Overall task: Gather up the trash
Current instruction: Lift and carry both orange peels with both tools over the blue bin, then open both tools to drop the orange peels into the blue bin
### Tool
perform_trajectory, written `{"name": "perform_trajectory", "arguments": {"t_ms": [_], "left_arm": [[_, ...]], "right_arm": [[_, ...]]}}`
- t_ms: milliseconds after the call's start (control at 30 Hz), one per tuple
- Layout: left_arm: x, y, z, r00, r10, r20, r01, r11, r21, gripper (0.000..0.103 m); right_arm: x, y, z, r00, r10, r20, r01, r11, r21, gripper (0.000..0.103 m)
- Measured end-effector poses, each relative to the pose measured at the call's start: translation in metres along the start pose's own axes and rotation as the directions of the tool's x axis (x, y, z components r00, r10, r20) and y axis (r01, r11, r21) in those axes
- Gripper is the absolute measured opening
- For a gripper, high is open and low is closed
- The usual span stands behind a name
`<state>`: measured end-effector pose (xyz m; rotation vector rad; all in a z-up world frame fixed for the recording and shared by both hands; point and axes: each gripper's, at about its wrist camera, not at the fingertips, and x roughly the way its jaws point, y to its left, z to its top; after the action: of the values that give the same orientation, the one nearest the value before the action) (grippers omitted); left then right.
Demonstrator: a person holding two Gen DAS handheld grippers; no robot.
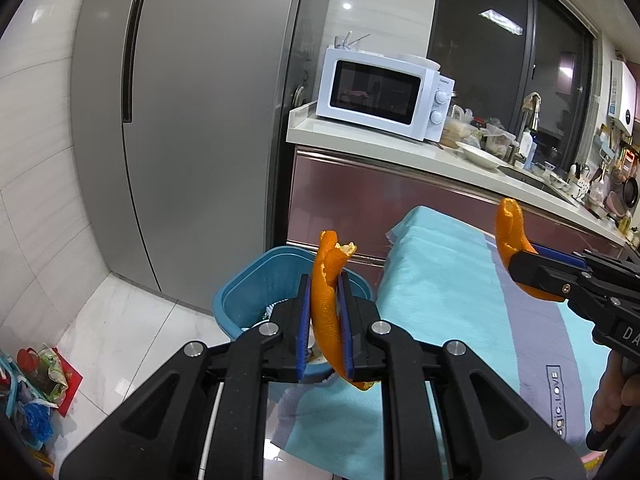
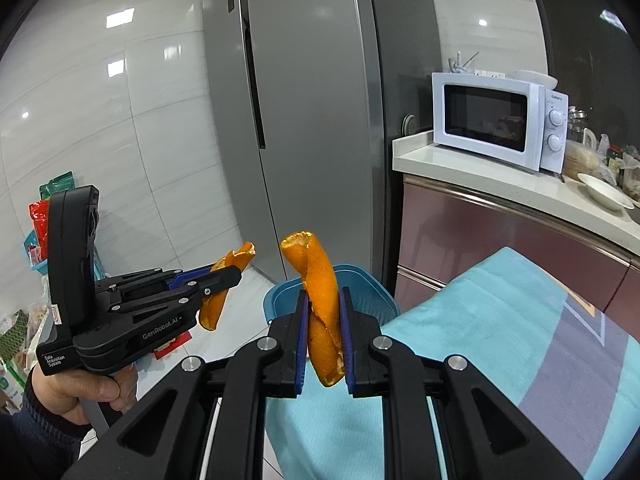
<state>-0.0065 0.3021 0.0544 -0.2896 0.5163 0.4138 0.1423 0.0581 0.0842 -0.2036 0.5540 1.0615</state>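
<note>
Fridge [image 1: 192, 128] behind. Teal-clothed table [image 1: 452, 280] right of blue bin [image 1: 256, 292]. Left tongs [image 1: 325, 320] clenched on orange peel [image 1: 328, 304] above the bin; right tongs [image 2: 325, 336] clenched on second peel [image 2: 322, 308].

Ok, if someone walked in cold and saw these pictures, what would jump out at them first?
Bright orange peel: the left gripper clamps one curled strip of orange peel between its blue-padded fingers, and the right gripper clamps another orange peel strip. Just beyond them a blue bin stands on the floor beside a teal-covered table, with a white microwave on the counter behind.
</note>
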Motion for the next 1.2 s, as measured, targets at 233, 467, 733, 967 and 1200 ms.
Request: {"name": "perform_trajectory", "arguments": {"t_ms": [233,467,733,967,1200], "left_arm": [[0.04,0.004,0.013,0.999,0.022,-0.028,-0.022,1.0,-0.004,0.013],[0.086,0.011,0.027,0.997,0.037,-0.06,-0.038,0.999,-0.014,0.014],[0.132,0.017,0.026,0.993,0.041,-0.108,-0.044,0.999,-0.025,0.014],[0.181,0.028,0.015,0.983,0.044,-0.178,-0.054,0.997,-0.048,0.014],[0.215,0.034,0.006,0.975,0.043,-0.218,-0.057,0.997,-0.06,0.014]], "right_arm": [[0.034,-0.008,0.01,0.999,0.014,-0.035,-0.014,1.0,-0.001,0.013],[0.074,-0.021,0.019,0.996,0.01,-0.086,-0.009,1.0,0.004,0.013],[0.123,-0.033,0.018,0.987,0.019,-0.159,-0.018,1.0,0.009,0.013],[0.169,-0.042,0.013,0.971,0.017,-0.239,-0.015,1.0,0.012,0.013],[0.204,-0.048,0.006,0.953,0.014,-0.302,-0.009,1.0,0.018,0.013]]}}
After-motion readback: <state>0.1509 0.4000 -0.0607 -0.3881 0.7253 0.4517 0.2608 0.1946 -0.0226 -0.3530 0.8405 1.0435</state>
